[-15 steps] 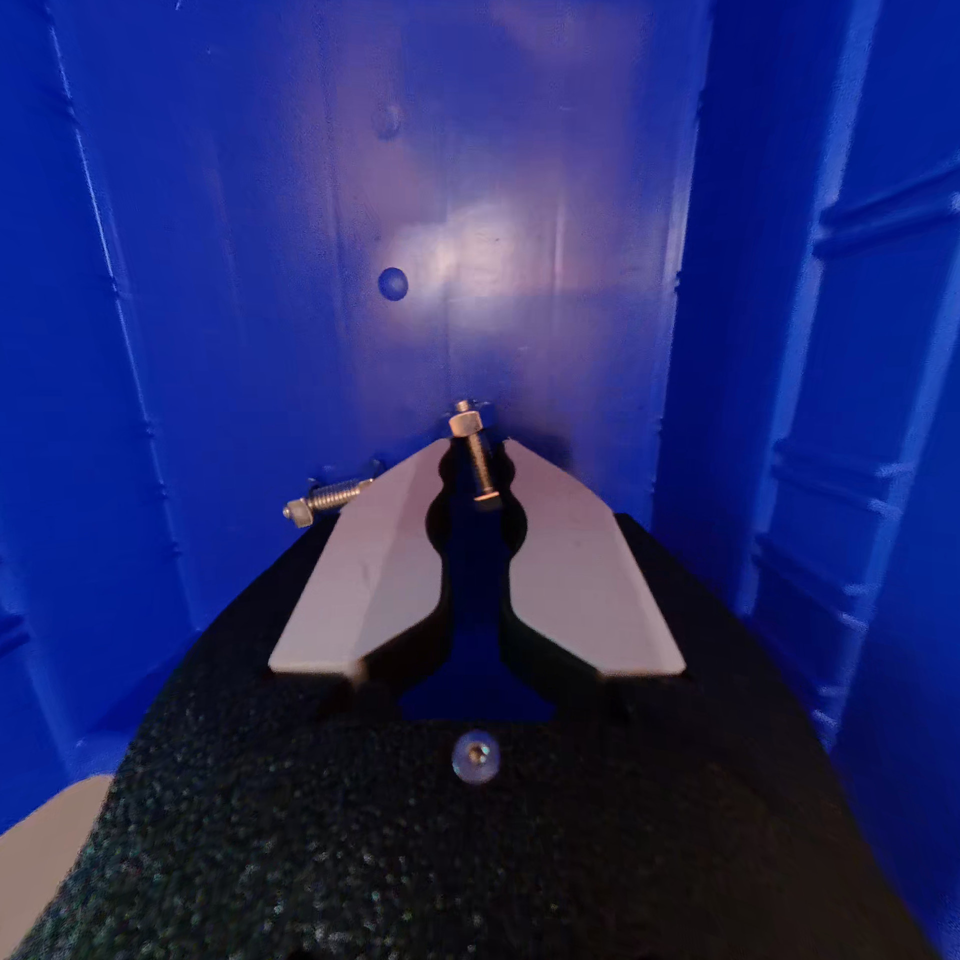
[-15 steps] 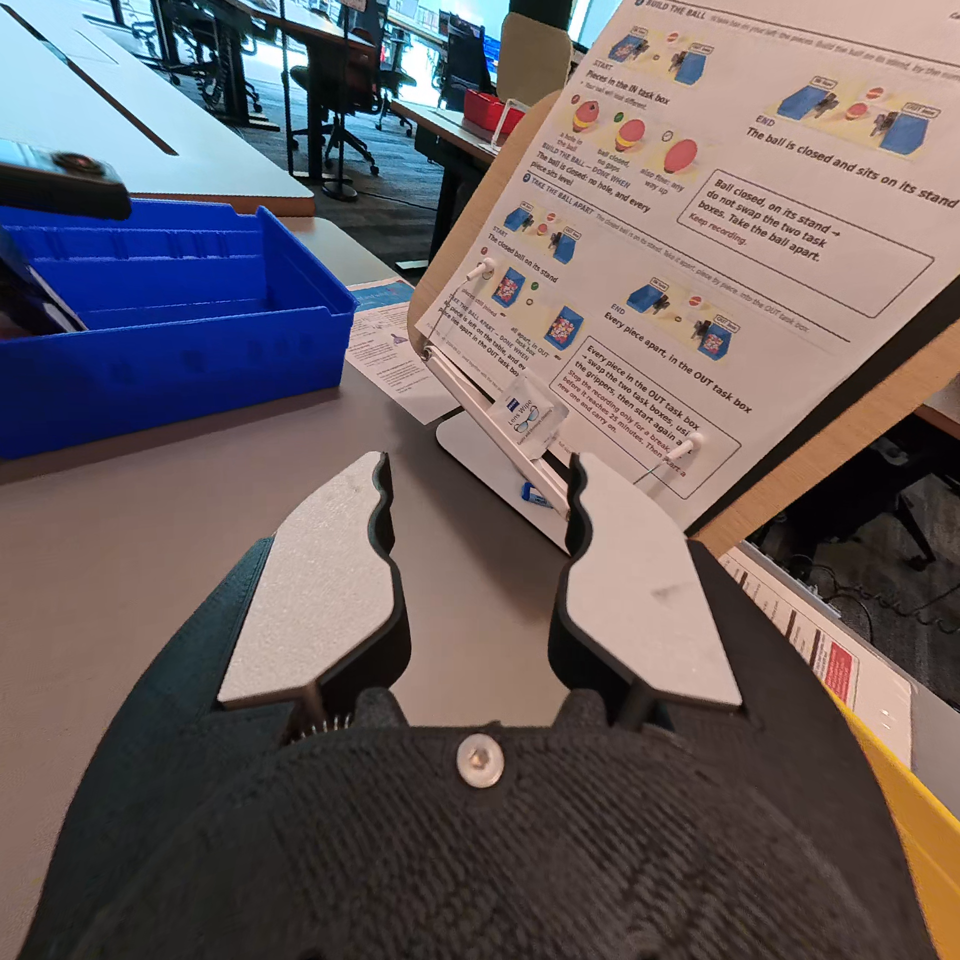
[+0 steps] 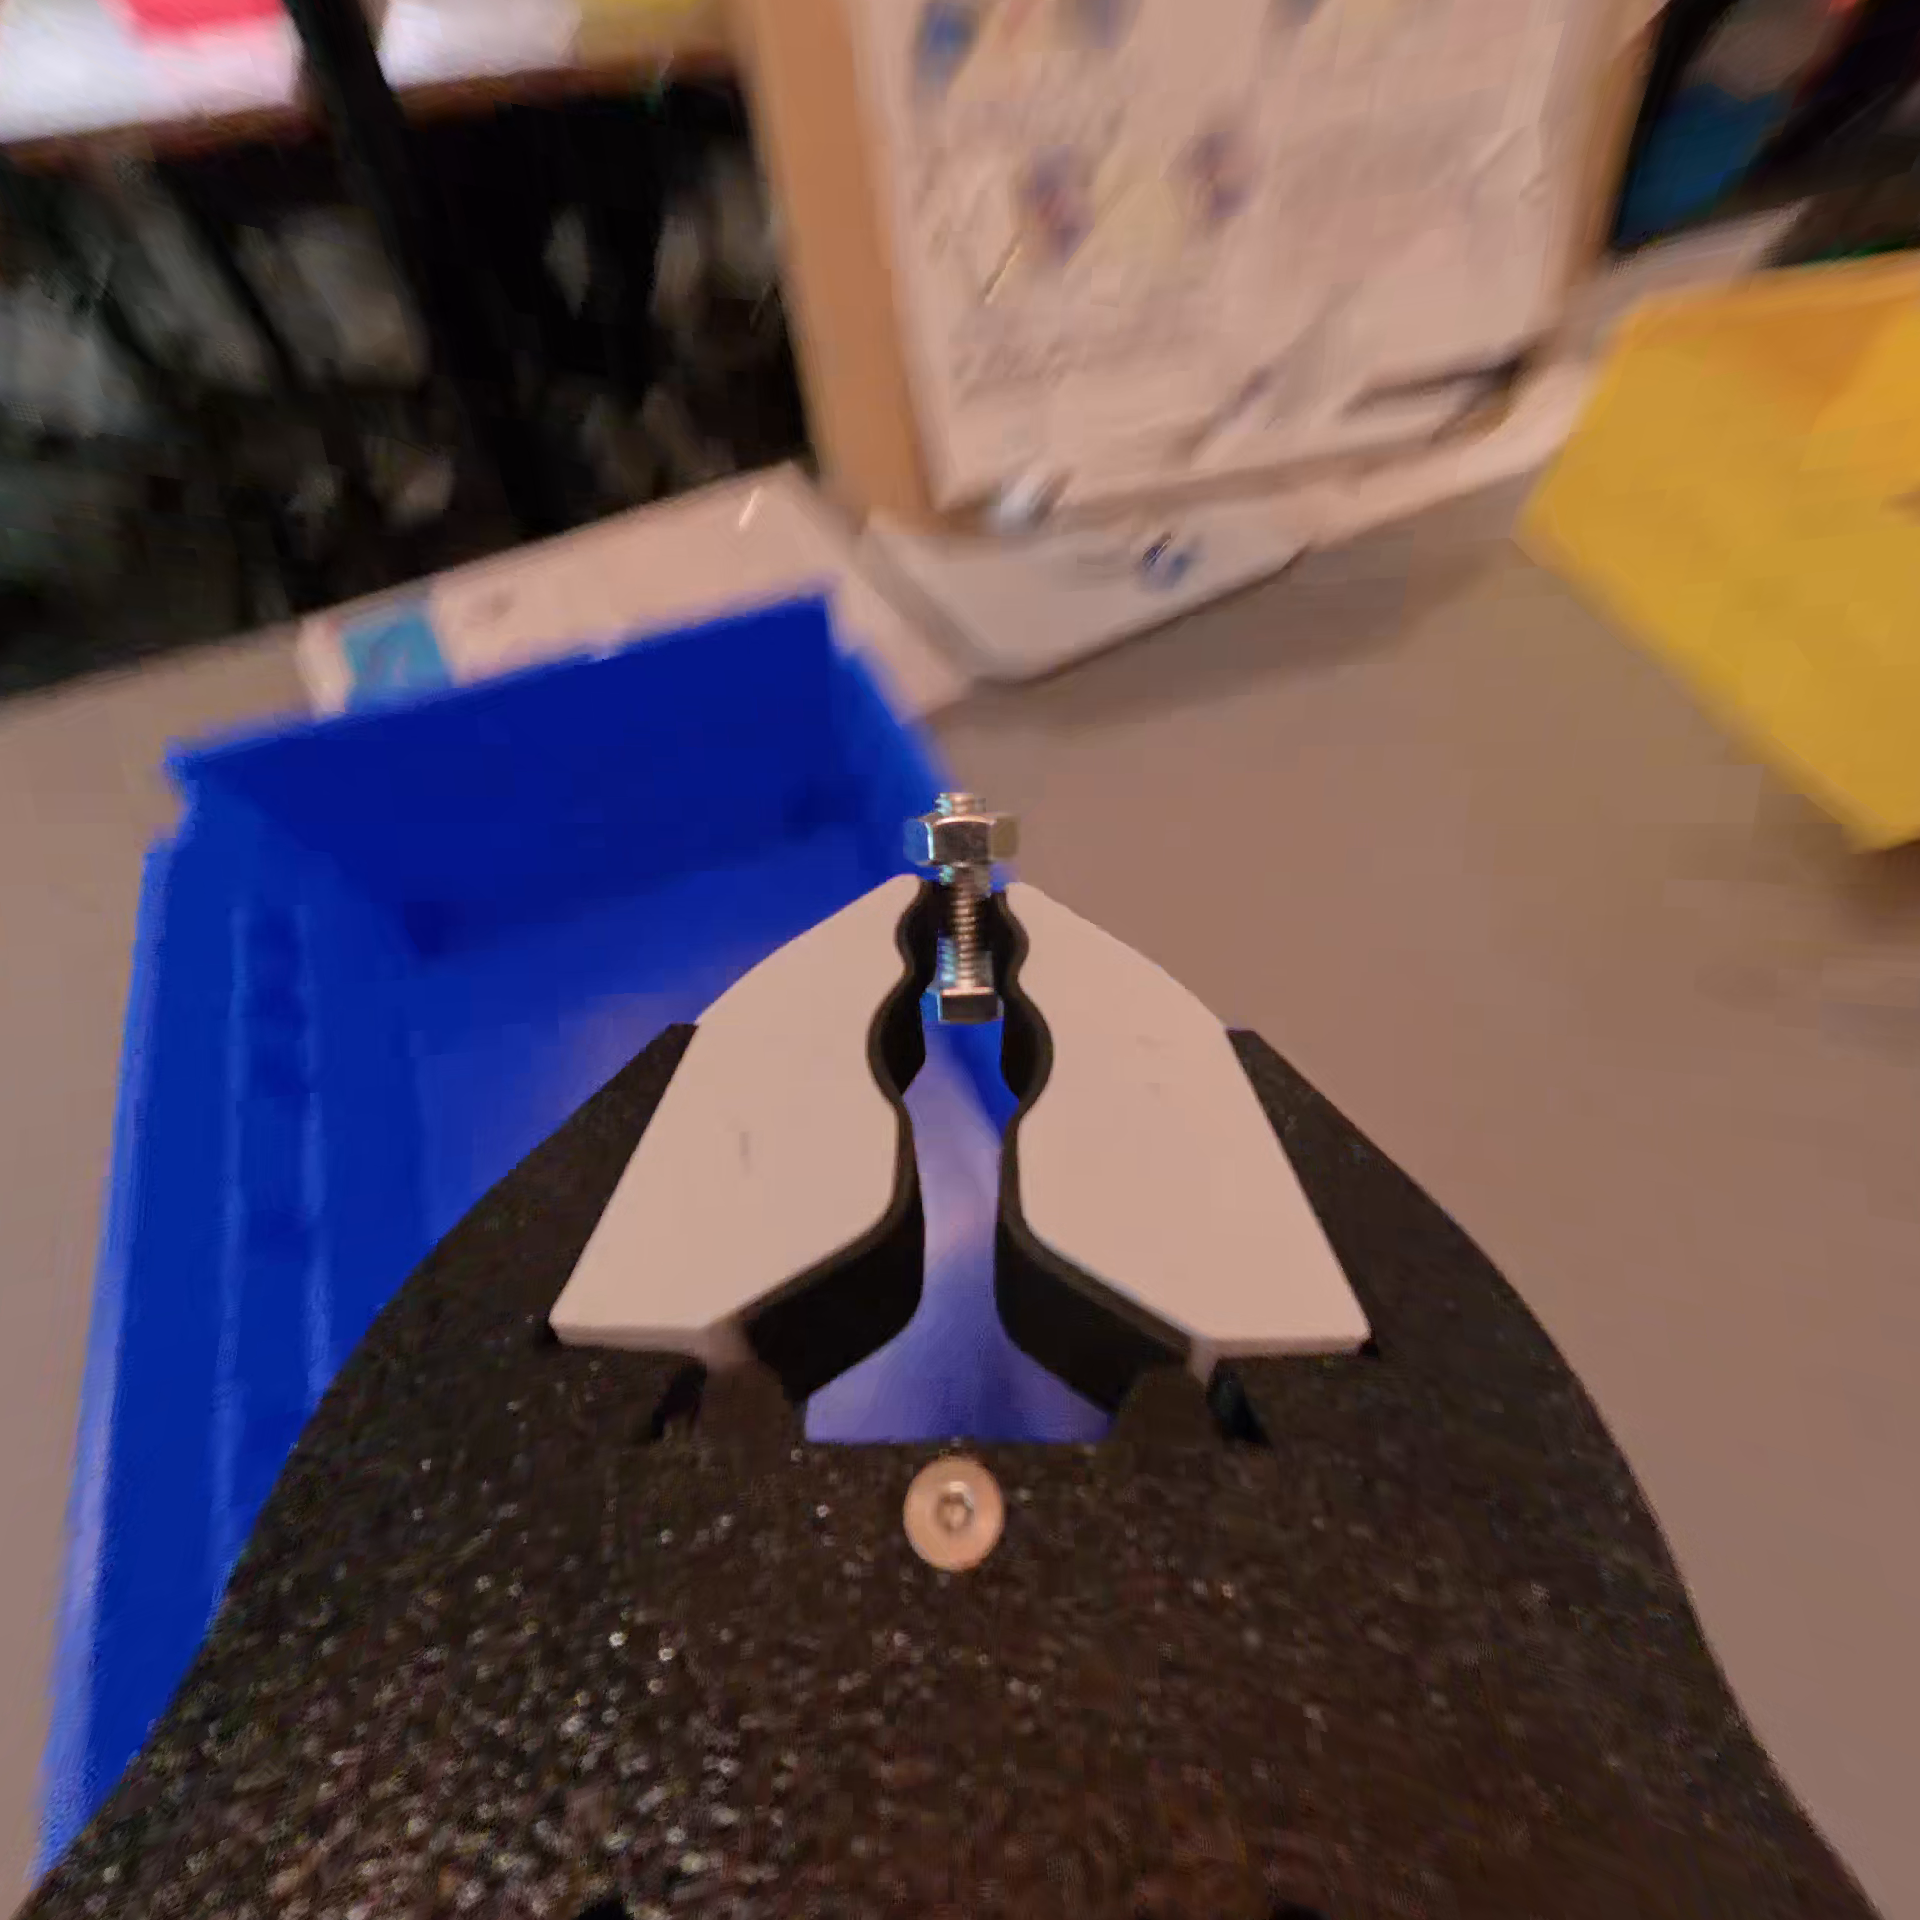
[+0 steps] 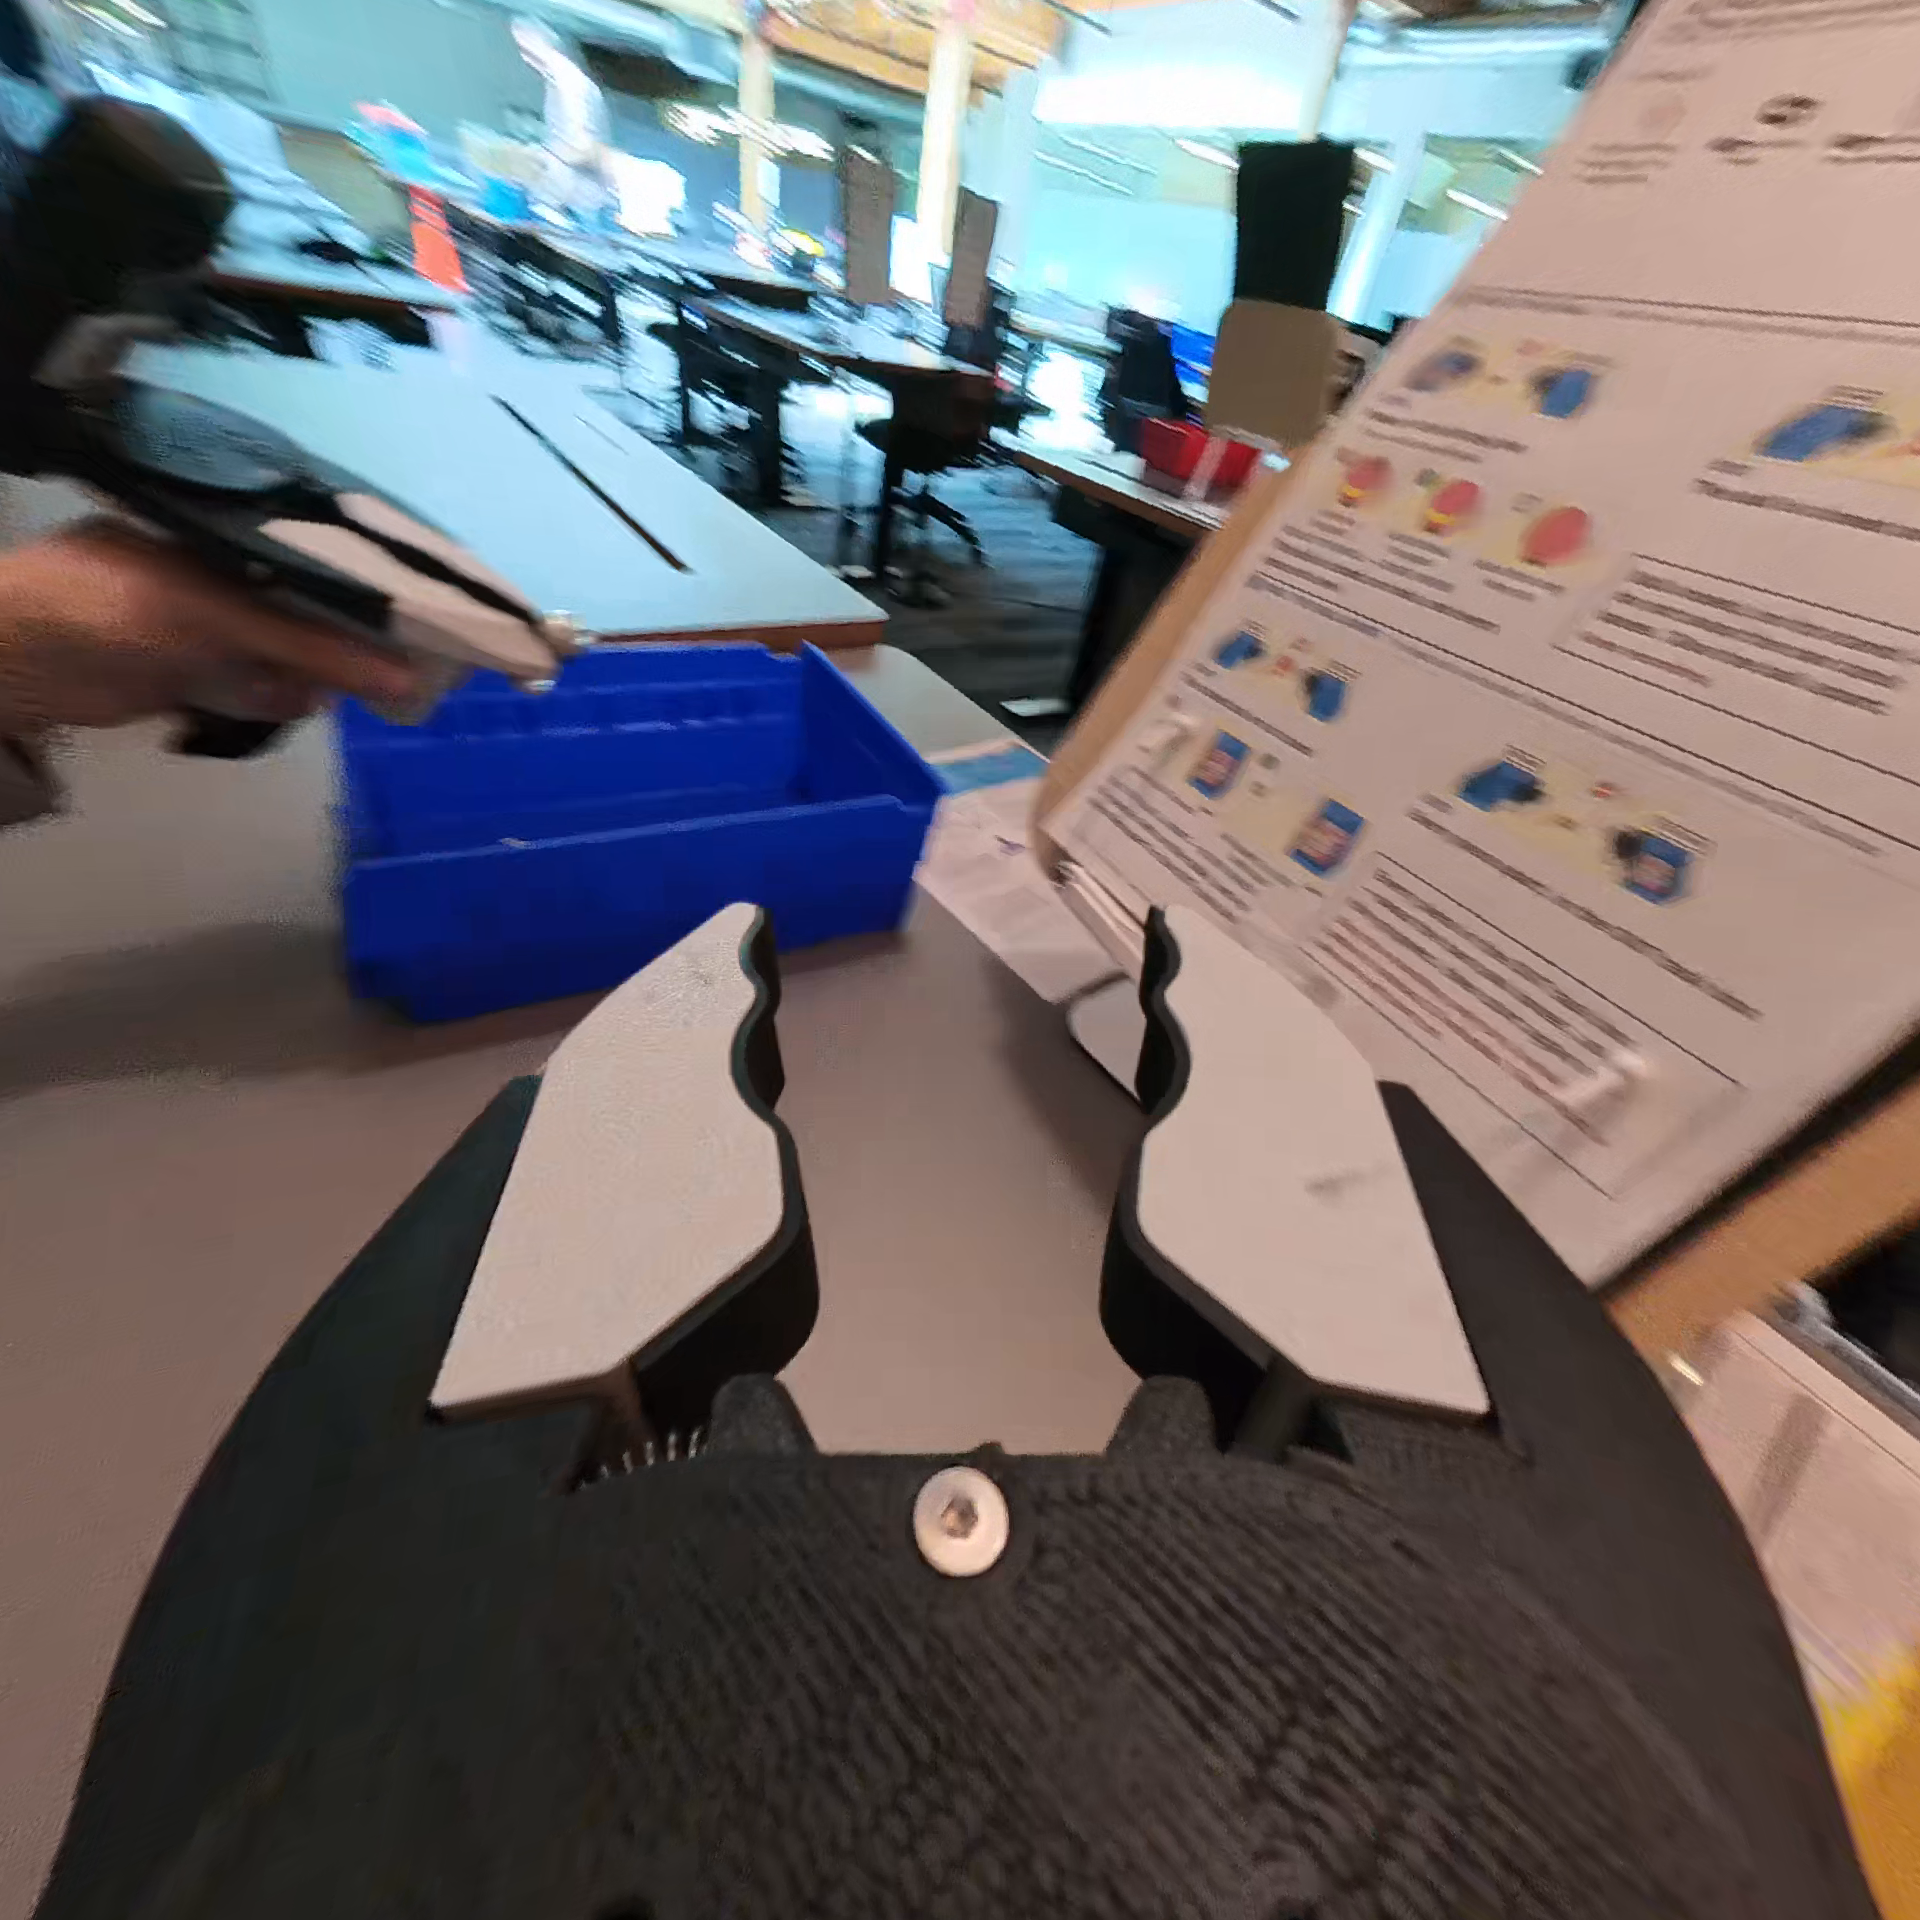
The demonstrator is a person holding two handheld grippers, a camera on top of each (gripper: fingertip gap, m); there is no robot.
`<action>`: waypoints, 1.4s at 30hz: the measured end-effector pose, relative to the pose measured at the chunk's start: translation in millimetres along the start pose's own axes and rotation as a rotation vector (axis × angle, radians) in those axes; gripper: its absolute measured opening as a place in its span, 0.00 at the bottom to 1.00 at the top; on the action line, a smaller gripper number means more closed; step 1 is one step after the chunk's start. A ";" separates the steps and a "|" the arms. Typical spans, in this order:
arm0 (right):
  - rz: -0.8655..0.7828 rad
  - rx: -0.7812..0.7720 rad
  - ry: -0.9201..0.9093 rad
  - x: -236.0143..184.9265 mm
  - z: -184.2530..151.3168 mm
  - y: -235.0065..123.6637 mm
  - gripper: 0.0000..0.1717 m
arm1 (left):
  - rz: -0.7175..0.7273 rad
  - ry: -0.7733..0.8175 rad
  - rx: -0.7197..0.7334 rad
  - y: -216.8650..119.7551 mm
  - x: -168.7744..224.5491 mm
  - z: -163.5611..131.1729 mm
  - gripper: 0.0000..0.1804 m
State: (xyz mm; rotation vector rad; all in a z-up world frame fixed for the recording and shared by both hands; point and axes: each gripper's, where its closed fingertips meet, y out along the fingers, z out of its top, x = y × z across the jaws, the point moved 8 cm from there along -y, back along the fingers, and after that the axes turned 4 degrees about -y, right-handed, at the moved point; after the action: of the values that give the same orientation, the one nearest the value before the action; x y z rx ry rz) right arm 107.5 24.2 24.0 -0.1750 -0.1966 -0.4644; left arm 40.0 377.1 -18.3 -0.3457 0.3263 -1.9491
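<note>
Steel bolt (image 3: 961,914) pinched at the left gripper (image 3: 961,904) tips, above the blue bin (image 3: 499,883); right gripper (image 4: 956,997) gapes, empty.

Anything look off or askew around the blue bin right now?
Nothing stands out. The left tongs grip a small bolt with a nut squarely above the blue bin; the bin sits flat on the grey table. The right tongs are open.

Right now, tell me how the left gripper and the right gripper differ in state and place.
The left gripper has its fingers closed on a small silver bolt with a nut; the right gripper stands wide open with nothing between its fingers. The left is raised over the blue plastic bin; the right hovers over the bare grey table, beside the bin. Both have grey plates on black bodies.
</note>
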 end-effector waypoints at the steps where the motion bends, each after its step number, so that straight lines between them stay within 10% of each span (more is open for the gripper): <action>1: 0.059 0.044 0.020 -6.0 4.6 0.8 0.37 | -0.089 0.010 0.094 -2.7 15.2 13.5 0.05; 7: 0.382 0.424 0.179 -36.1 42.1 -12.7 0.32 | -0.680 0.050 0.490 9.7 115.2 63.1 0.05; 14: 0.321 0.391 0.099 -36.0 50.1 -26.6 0.27 | -0.975 0.089 0.616 58.2 185.2 74.0 0.05; 34: -0.019 0.389 0.203 20.4 23.3 -37.7 0.19 | -0.942 0.088 0.683 84.6 183.3 68.5 0.05; 42: 0.233 0.355 0.091 -18.9 35.5 -20.1 0.21 | -0.892 0.111 0.635 96.2 195.5 65.3 0.05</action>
State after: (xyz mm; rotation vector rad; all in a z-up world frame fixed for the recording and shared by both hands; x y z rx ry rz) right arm 76.5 22.0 56.5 0.1702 -0.1639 -0.1996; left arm 71.8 155.6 22.8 0.0672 -0.4704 -2.8051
